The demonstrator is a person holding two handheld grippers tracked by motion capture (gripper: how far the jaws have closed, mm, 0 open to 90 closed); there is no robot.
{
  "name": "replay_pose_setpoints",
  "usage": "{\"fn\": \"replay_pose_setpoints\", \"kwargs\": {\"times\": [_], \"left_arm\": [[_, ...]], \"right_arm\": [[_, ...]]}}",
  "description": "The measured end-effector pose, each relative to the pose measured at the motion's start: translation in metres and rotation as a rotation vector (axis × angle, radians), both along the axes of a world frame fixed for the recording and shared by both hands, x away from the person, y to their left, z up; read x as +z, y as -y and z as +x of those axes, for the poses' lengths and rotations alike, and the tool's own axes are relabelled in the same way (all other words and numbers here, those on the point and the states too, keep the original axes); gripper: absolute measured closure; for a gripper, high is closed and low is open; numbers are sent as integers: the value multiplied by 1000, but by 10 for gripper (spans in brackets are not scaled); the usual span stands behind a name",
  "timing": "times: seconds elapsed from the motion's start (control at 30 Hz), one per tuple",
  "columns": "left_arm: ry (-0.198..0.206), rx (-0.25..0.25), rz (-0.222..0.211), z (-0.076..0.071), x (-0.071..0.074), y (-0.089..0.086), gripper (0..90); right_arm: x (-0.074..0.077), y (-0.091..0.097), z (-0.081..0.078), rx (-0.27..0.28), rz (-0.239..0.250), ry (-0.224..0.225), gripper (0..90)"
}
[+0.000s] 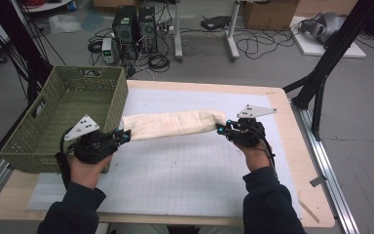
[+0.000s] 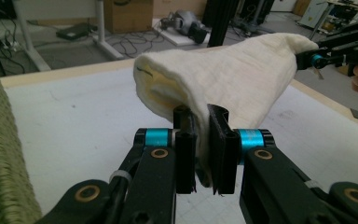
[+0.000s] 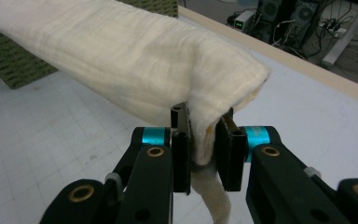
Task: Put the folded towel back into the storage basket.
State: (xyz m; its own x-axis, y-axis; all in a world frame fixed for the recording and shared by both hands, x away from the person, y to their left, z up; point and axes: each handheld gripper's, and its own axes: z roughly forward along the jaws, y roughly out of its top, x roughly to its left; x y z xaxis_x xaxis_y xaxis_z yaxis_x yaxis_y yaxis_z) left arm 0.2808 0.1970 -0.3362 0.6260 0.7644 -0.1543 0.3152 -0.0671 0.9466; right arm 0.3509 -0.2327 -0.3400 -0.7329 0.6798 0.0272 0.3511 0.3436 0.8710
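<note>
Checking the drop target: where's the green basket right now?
In the high view the green basket sits at the table's far-left corner, just left of the cream towel and beyond the left gripper.

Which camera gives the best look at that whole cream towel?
The high view: the towel stretches full length between both grippers. The left gripper view shows one pinched end; the right gripper view shows the other end close up.

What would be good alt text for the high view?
A person stretches a folded cream towel above a white table mat, the left gripper and right gripper each clamping one end. A green woven basket stands at the table's left.
</note>
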Motion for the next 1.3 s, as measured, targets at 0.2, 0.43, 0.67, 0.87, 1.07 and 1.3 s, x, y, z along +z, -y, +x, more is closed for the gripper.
{"fn": "replay_pose_setpoints", "kwargs": {"times": [0.2, 0.43, 0.67, 0.87, 1.07, 1.3], "left_arm": [[52, 23, 10, -6, 8, -14, 817], [87, 57, 27, -13, 13, -34, 817], [110, 97, 29, -22, 19, -58, 817], [129, 137, 32, -28, 23, -76, 817], [138, 174, 34, -34, 23, -92, 817], [139, 218, 32, -37, 25, -111, 817]], "right_arm": [[12, -16, 9, 25, 6, 29, 785], [25, -43, 26, 62, -6, 58, 786], [34, -73, 40, 108, 3, 79, 785], [41, -97, 51, 144, 9, 89, 785], [46, -123, 63, 176, 8, 98, 785], [53, -154, 81, 203, -7, 92, 785]]}}
